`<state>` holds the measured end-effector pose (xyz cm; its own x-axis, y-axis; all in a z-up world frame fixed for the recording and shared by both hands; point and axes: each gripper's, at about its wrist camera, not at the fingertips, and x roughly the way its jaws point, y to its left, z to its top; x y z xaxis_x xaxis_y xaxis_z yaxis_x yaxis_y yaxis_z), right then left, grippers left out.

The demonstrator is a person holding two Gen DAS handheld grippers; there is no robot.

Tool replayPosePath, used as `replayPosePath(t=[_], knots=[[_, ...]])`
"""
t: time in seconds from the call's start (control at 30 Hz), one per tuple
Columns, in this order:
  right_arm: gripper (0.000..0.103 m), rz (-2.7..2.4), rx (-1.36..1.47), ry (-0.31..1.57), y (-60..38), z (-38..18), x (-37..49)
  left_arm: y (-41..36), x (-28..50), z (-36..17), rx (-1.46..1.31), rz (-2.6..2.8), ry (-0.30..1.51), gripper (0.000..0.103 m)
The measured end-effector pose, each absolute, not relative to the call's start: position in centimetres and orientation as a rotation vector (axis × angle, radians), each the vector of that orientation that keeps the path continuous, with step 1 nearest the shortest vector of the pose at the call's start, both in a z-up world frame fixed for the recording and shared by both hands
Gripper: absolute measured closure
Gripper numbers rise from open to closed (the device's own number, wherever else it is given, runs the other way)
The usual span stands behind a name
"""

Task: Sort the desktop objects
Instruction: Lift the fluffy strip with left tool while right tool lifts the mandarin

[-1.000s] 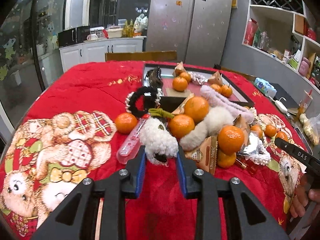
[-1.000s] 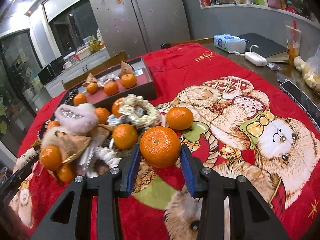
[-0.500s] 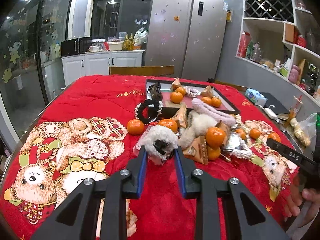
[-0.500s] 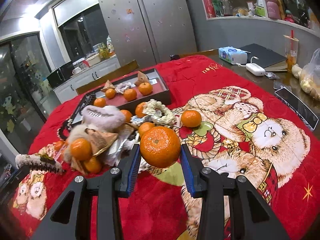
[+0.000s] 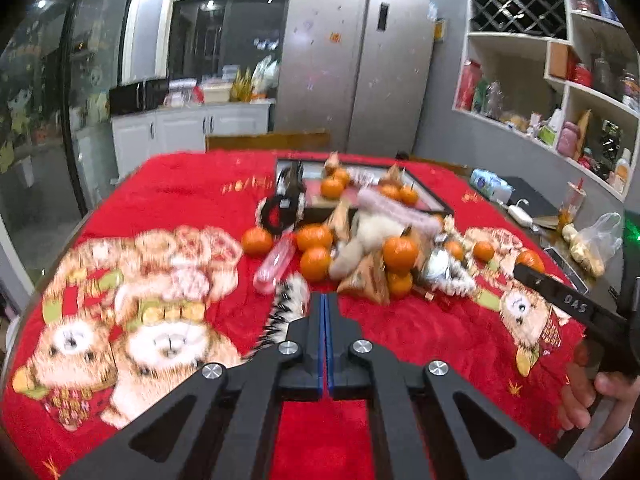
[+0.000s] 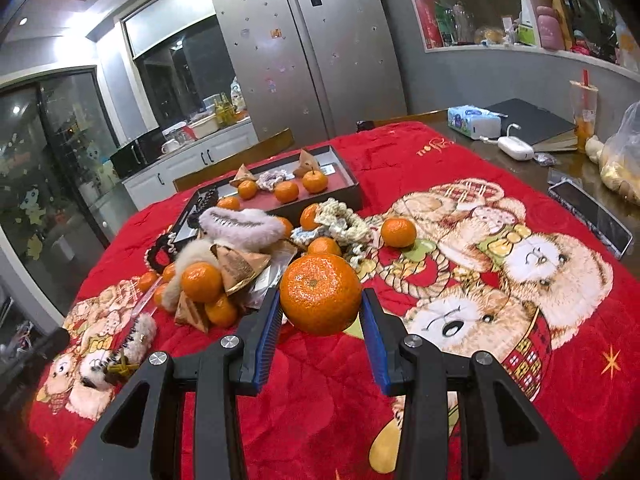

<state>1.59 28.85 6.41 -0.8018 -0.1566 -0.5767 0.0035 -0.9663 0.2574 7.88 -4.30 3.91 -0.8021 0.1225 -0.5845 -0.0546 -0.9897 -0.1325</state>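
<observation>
My right gripper [image 6: 320,320] is shut on a tangerine [image 6: 320,293] and holds it above the red cloth. My left gripper [image 5: 325,304] is shut with its blue pads together and nothing between them. The white fluffy hair clip [image 5: 289,306] with black teeth lies on the cloth just left of its tips; it also shows in the right wrist view [image 6: 136,338]. A pile of tangerines [image 5: 316,262], snack packets [image 5: 366,282], furry clips and scrunchies [image 6: 346,220] lies mid-table. A dark tray [image 6: 352,184] behind holds more tangerines and packets.
The red bear-print cloth [image 5: 160,200] covers the table. At the right edge lie a phone [image 6: 592,210], tissue pack [image 6: 474,120], notebook, charger, drink cup and plastic bag [image 6: 624,168]. A chair back [image 5: 266,140] stands beyond the far edge.
My left gripper has let go of the fluffy clip and closed empty; the clip now lies on the cloth beside it. My right gripper has risen and pulled back with the tangerine.
</observation>
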Motion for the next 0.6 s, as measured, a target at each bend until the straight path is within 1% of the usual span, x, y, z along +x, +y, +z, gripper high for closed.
replayPosePath(t=[0.07, 0.1, 0.17, 0.27, 0.33, 0.37, 0.47, 0.6], knots=[[0.064, -2.869, 0.970, -0.390, 28.9, 6.0, 1.6, -4.6, 7.5, 2.9, -1.019, 2.853, -0.208, 0.100], [0.064, -2.862, 0.976, -0.400, 28.9, 5.9, 1.6, -4.6, 7.2, 2.5, -1.052, 2.845, -0.208, 0.096], [0.064, -2.847, 0.990, -0.406, 28.9, 5.6, 1.4, -4.3, 6.9, 1.8, -1.091, 2.861, -0.165, 0.092], [0.064, -2.846, 0.996, -0.376, 28.5, 5.4, 1.2, -4.0, 6.3, 1.1, -1.129, 2.841, -0.151, 0.088], [0.064, -2.840, 1.007, -0.366, 28.3, 5.2, 1.0, -3.9, 6.0, 0.8, -1.151, 2.841, -0.134, 0.080], [0.064, -2.837, 1.010, -0.369, 28.3, 5.1, 1.0, -3.7, 5.8, 0.7, -1.165, 2.847, -0.110, 0.074], [0.064, -2.831, 1.026, -0.369, 28.3, 4.8, 0.5, -3.7, 5.4, 0.6, -1.177, 2.869, -0.081, 0.065], [0.064, -2.821, 1.050, -0.382, 28.3, 4.3, -0.1, -4.0, 4.2, 0.1, -1.230, 2.866, -0.047, 0.061]])
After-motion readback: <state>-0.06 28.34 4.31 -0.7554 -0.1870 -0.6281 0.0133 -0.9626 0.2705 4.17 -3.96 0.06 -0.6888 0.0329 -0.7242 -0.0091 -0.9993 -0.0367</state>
